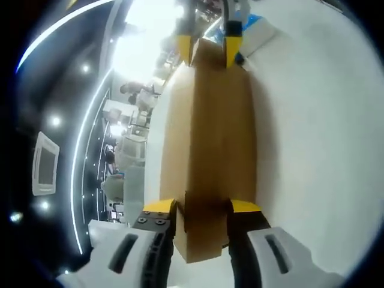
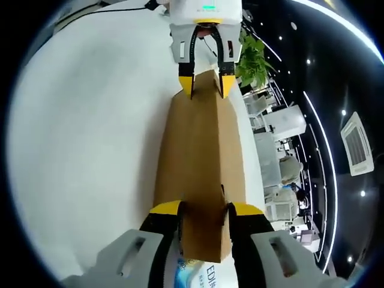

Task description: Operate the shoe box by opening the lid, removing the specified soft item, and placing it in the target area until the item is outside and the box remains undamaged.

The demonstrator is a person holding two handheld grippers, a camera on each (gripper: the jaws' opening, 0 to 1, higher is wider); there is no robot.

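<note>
The shoe box (image 1: pixel 210 150), plain brown cardboard with its lid seemingly on, lies on the white desk (image 1: pixel 312 150). The left gripper (image 1: pixel 203 210) clenches one end and the right gripper (image 2: pixel 204 211) the far end. Squeezing or pulling unevenly could crease the cardboard.

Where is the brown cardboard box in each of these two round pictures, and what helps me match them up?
Left gripper view: the cardboard box runs up the middle, its near end between the left gripper and its far end between the right gripper.
Right gripper view: the same box runs up the middle, from the right gripper to the left gripper.
Shared landmark: the white table beside the box.
</note>
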